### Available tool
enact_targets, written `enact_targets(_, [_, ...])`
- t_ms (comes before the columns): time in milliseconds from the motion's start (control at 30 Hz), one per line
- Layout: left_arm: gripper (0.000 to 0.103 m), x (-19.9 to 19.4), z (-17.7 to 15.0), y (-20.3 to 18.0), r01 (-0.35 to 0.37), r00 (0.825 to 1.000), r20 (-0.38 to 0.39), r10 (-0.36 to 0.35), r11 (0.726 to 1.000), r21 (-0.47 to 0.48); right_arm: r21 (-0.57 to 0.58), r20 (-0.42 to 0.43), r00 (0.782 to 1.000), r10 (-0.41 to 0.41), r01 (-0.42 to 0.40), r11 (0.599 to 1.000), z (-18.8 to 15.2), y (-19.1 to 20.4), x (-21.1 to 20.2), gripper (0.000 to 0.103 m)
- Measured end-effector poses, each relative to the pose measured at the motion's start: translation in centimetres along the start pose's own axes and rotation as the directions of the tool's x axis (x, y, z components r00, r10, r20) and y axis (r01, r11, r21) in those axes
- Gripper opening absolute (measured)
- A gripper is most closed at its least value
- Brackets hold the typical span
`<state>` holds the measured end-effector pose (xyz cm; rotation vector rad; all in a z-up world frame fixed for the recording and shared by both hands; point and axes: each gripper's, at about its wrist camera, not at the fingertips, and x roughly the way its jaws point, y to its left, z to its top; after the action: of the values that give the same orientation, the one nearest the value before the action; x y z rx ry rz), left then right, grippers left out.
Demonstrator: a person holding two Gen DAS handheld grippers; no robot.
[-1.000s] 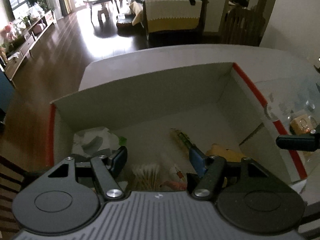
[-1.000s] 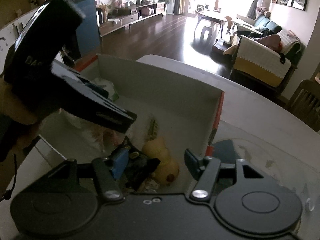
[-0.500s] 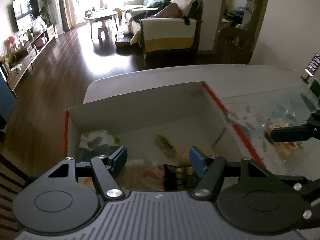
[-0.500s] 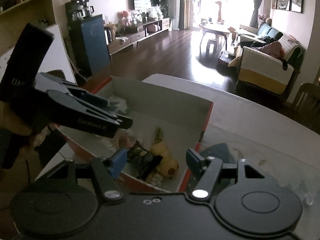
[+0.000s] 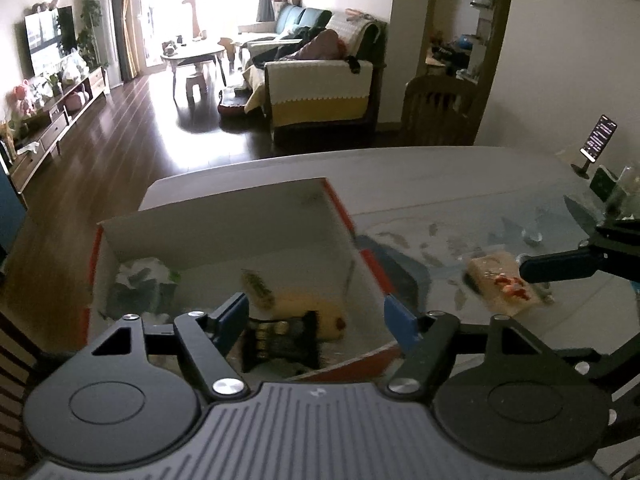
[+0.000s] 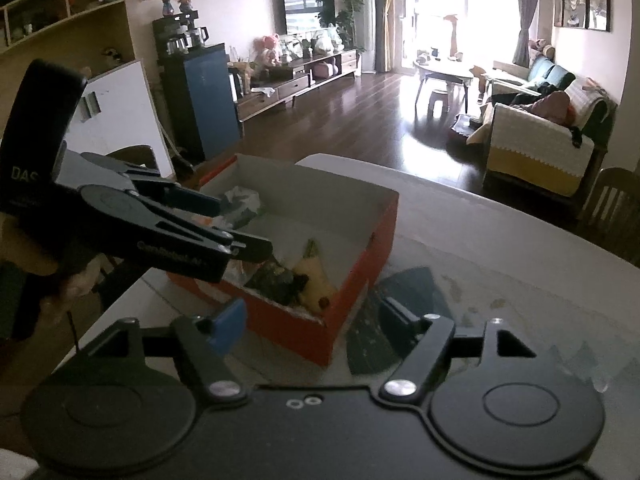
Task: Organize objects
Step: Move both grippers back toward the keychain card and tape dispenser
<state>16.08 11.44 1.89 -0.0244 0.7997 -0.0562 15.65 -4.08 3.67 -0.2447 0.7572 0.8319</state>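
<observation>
While both jaws gaped empty, the left gripper (image 5: 316, 316) hung over the red-sided cardboard box (image 5: 224, 220) of clutter; the right gripper (image 6: 312, 320) hovered beside the box.

The box (image 5: 224, 236) sits left of centre on the table (image 5: 440, 176); a packet (image 5: 500, 284) lies at right, a sofa (image 5: 320, 92) behind.

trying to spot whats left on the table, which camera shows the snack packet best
The left wrist view: the snack packet lies flat on the table, right of the box, whole but slightly blurred. The right wrist view does not show it.
</observation>
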Motion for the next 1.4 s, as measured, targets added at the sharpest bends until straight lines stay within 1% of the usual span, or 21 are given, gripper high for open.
enact_targets(100, [0.075,0.0,-0.5,-1.8,-0.007,1.0,0.009,0.007,1.0,-0.003,-0.017,-0.002,1.0,-0.004,0.004,1.0,-1.4,-1.1,-1.1,0.075])
enact_targets(200, [0.08,0.3,-1.1,-3.8,-0.012,1.0,0.016,0.012,1.0,-0.016,-0.019,-0.008,1.0,-0.011,0.011,1.0,-2.9,-2.7,-2.1,0.075])
enact_targets(433, [0.08,1.7,-2.1,-8.5,0.001,1.0,0.01,0.0,0.999,-0.04,0.039,-0.033,0.999,-0.038,0.04,0.998,-6.4,-7.4,-3.8,0.075])
enact_targets(533, [0.085,2.6,-2.5,-10.6,0.014,1.0,-0.005,-0.015,0.999,-0.04,0.062,-0.043,0.997,-0.068,0.07,0.996,-7.9,-9.6,-4.6,0.075])
enact_targets(633, [0.085,3.9,-2.7,-12.2,0.03,0.999,-0.031,-0.031,0.999,-0.04,0.094,-0.056,0.994,-0.097,0.102,0.99,-9.3,-11.9,-4.9,0.075])
enact_targets(833, [0.085,6.3,-3.0,-15.1,0.034,0.997,-0.068,-0.035,0.999,-0.023,0.168,-0.077,0.986,-0.149,0.16,0.973,-11.6,-16.3,-5.7,0.075])
enact_targets(933, [0.087,7.5,-3.0,-16.3,0.049,0.996,-0.073,-0.051,0.998,-0.03,0.189,-0.09,0.98,-0.175,0.19,0.963,-12.5,-18.0,-5.6,0.075])
enact_targets(1033, [0.091,8.7,-2.9,-17.7,0.042,0.997,-0.066,-0.044,0.999,-0.025,0.195,-0.101,0.973,-0.205,0.222,0.955,-13.0,-19.7,-5.3,0.075])
enact_targets(1067, [0.095,9.0,-2.8,-18.2,0.036,0.997,-0.06,-0.037,0.999,-0.017,0.2,-0.106,0.971,-0.216,0.234,0.951,-13.2,-20.3,-5.1,0.075])
enact_targets(1100, [0.101,9.4,-2.7,-18.9,0.034,0.998,-0.057,-0.035,0.999,-0.008,0.206,-0.113,0.968,-0.223,0.242,0.948,-13.4,-20.9,-4.9,0.075])
enact_targets(1133, [0.102,9.8,-2.7,-19.3,0.033,0.998,-0.053,-0.033,0.999,-0.003,0.21,-0.121,0.967,-0.225,0.247,0.946,-13.5,-21.5,-4.6,0.075])
enact_targets(1267, [0.102,11.4,-2.5,-21.3,0.043,0.998,-0.05,-0.042,0.999,0.017,0.209,-0.142,0.957,-0.252,0.278,0.938,-13.6,-24.0,-3.5,0.075])
enact_targets(1400, [0.102,13.1,-2.2,-23.0,0.057,0.997,-0.055,-0.055,0.997,0.044,0.211,-0.17,0.941,-0.292,0.324,0.922,-13.3,-26.9,-1.9,0.075])
